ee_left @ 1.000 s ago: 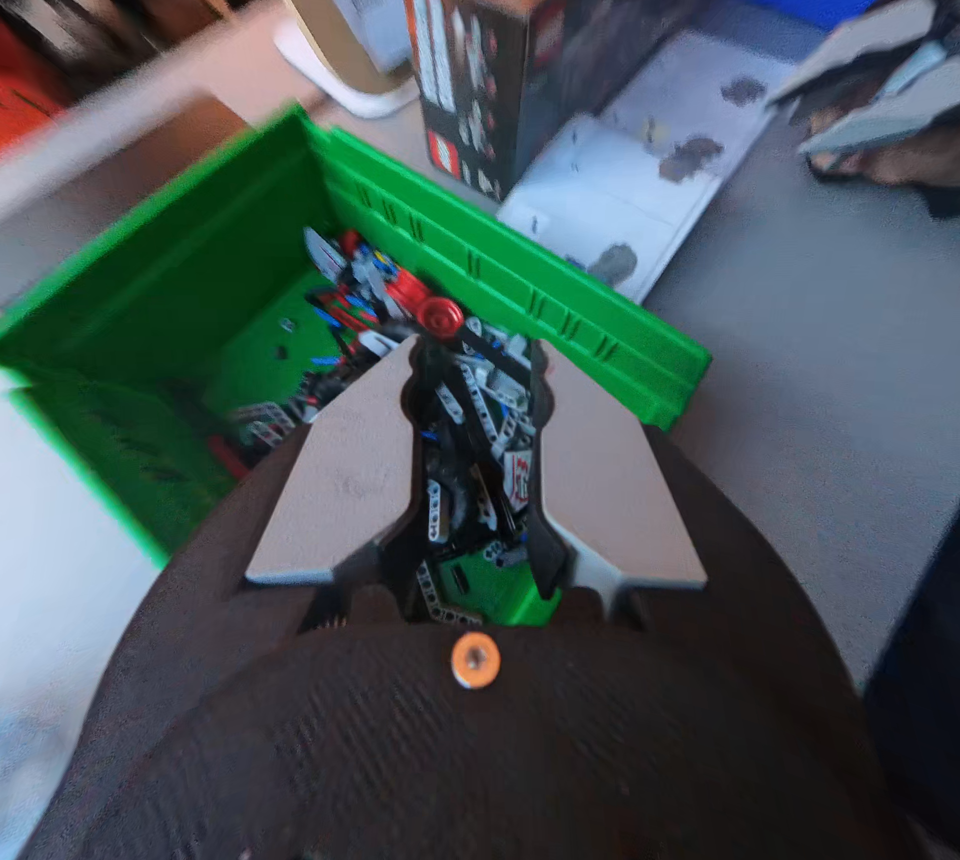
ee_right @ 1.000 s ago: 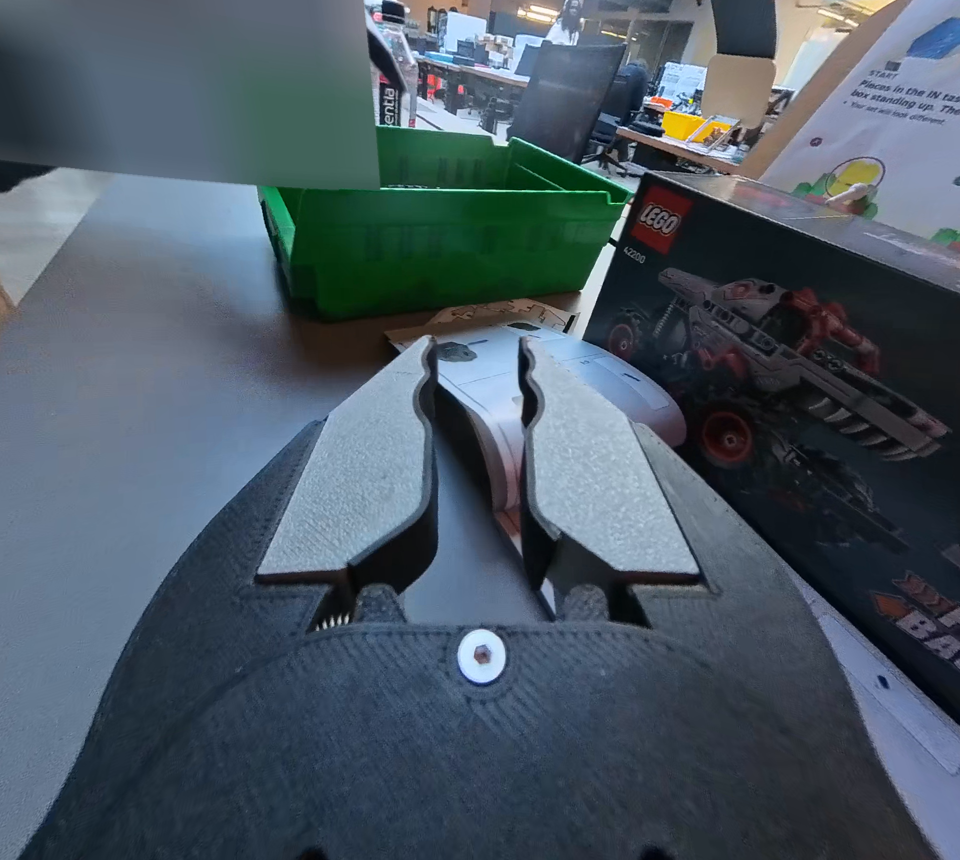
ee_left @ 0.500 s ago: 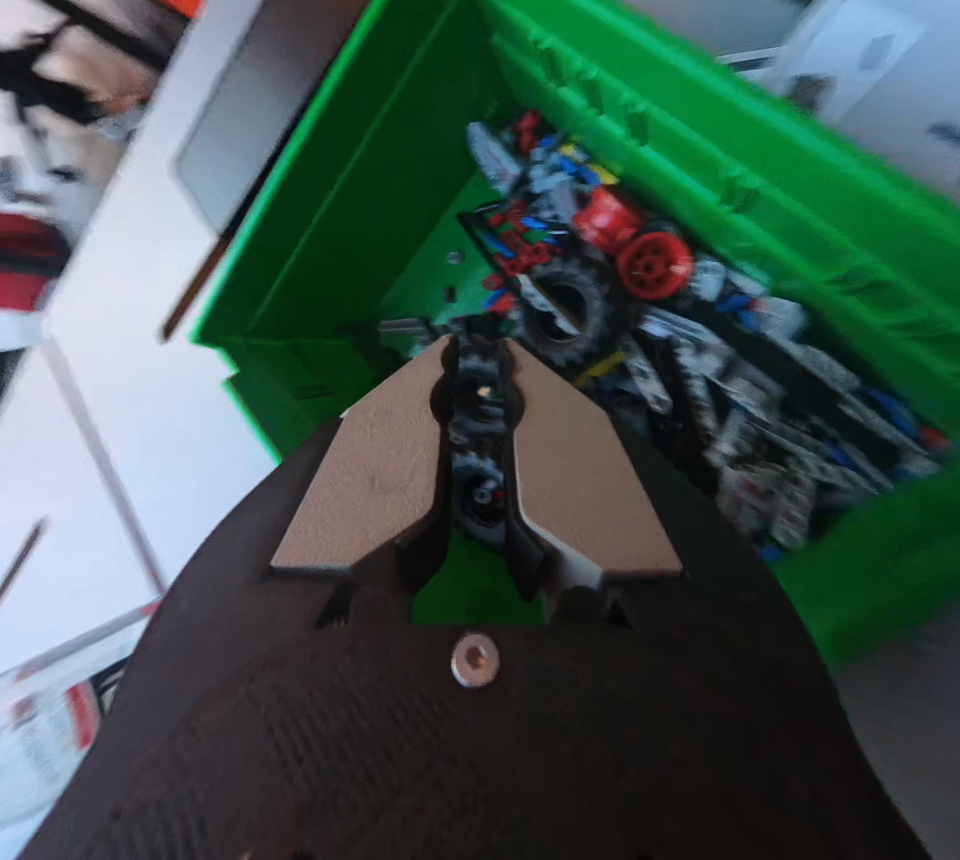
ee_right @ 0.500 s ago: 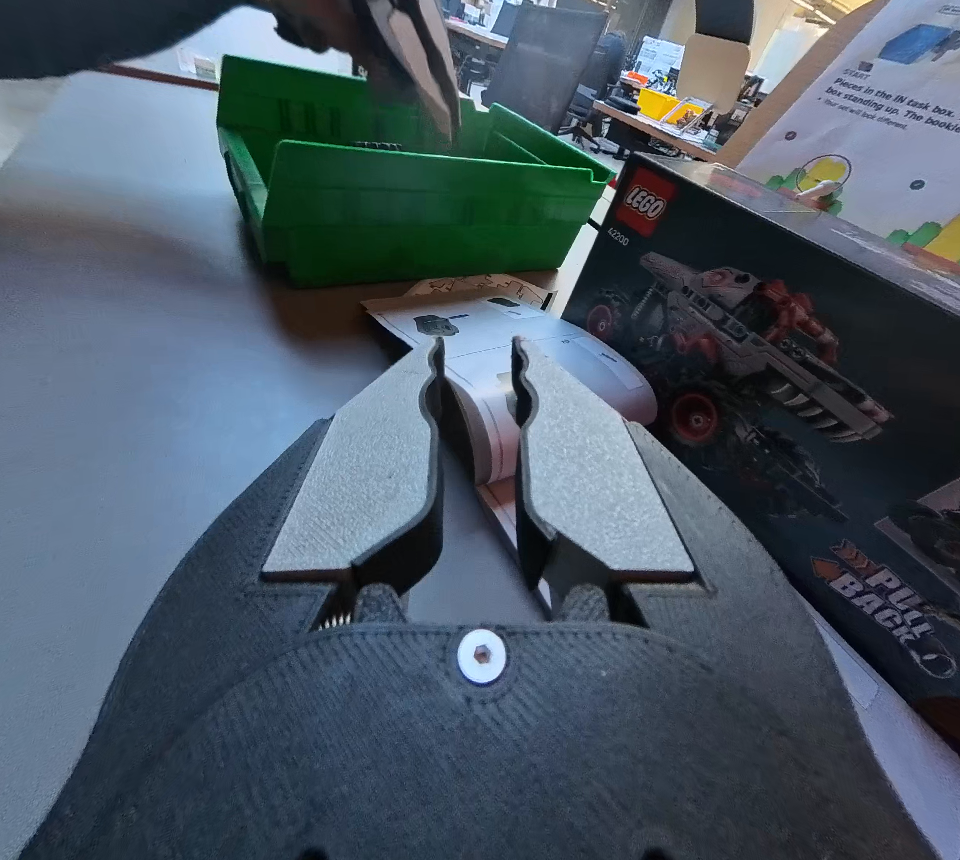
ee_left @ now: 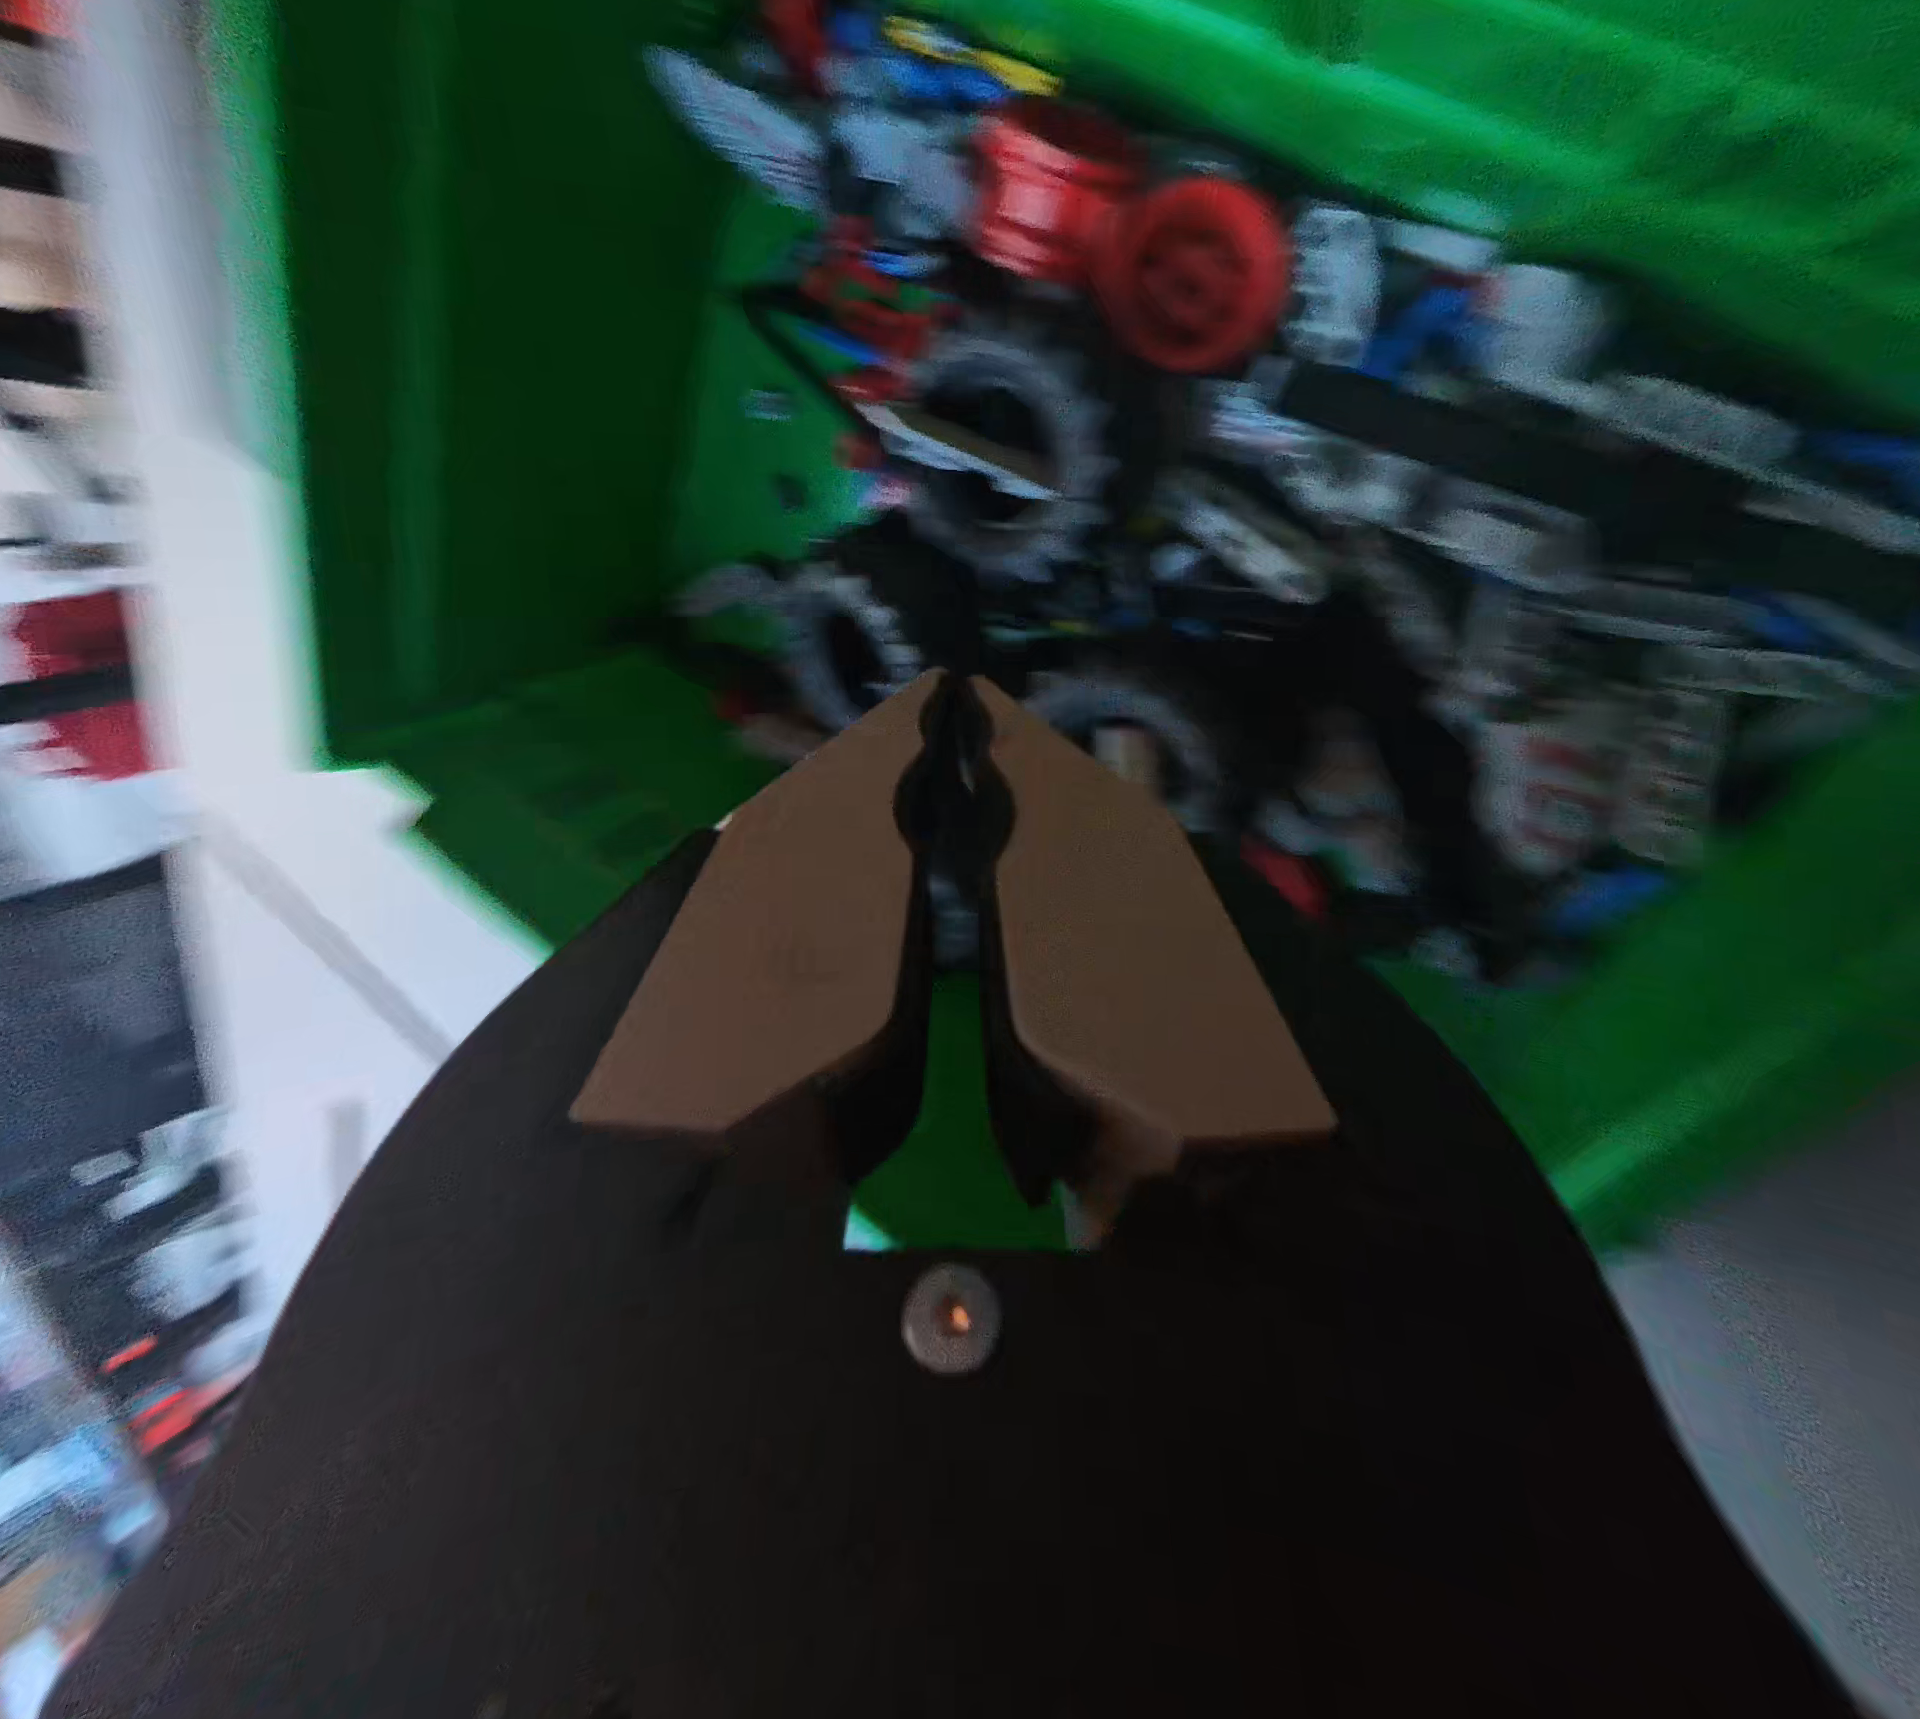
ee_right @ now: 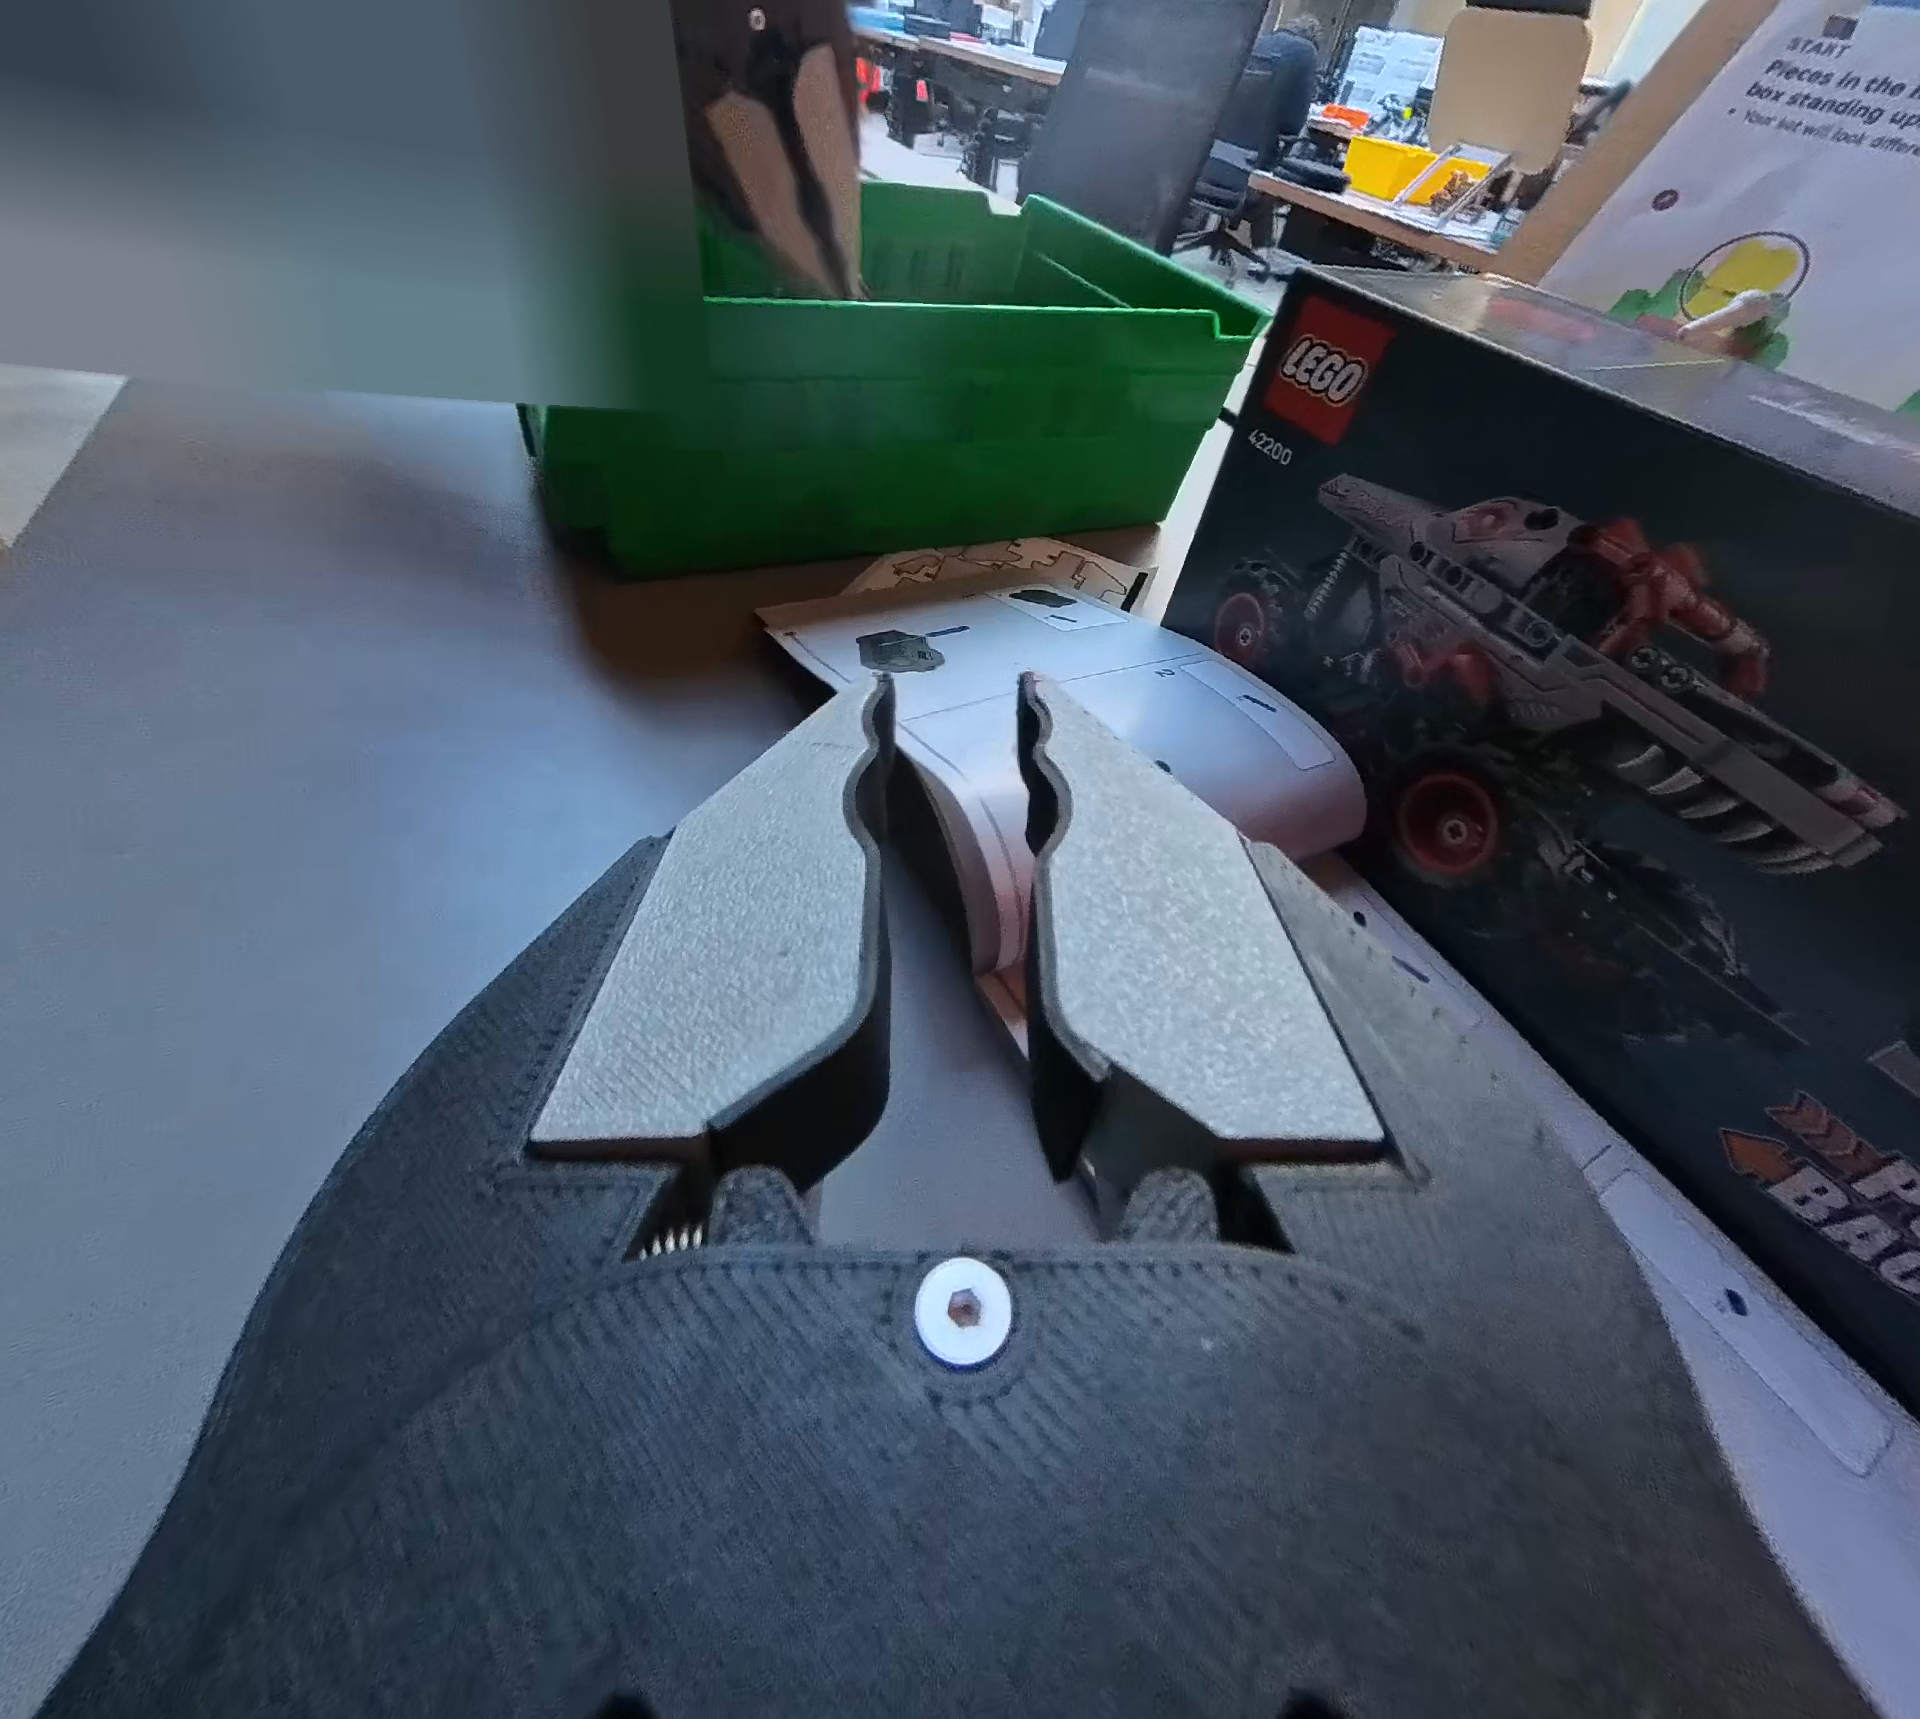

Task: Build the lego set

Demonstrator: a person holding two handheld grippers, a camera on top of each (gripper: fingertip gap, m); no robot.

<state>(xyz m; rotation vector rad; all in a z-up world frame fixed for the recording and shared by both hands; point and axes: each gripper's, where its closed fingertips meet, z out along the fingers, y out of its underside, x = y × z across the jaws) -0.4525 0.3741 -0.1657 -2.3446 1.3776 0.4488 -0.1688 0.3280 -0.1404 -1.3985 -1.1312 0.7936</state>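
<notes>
A green bin [ee_left: 468, 319] holds a heap of loose lego pieces [ee_left: 1455, 547], among them a red wheel hub [ee_left: 1195, 277] and black tyres [ee_left: 987, 443]. My left gripper [ee_left: 956, 698] is down inside the bin at the near edge of the heap, jaws closed to a thin dark gap. Blur hides whether a piece is between them. In the right wrist view the left gripper [ee_right: 800, 194] reaches down into the bin [ee_right: 883, 443]. My right gripper [ee_right: 954, 693] is open and empty, low over the dark table [ee_right: 312, 734], pointing at the open instruction booklet [ee_right: 1143, 713].
The lego set box [ee_right: 1558, 630] stands on the right, against the booklet. A cardboard sign board [ee_right: 1818, 111] leans behind it. A person's dark sleeve is above the bin. Desks and chairs fill the far background.
My left gripper has gone deeper into the bin toward the tyres, and its jaws have closed from wide open to nearly touching. My right gripper has stayed open and shifted only slightly.
</notes>
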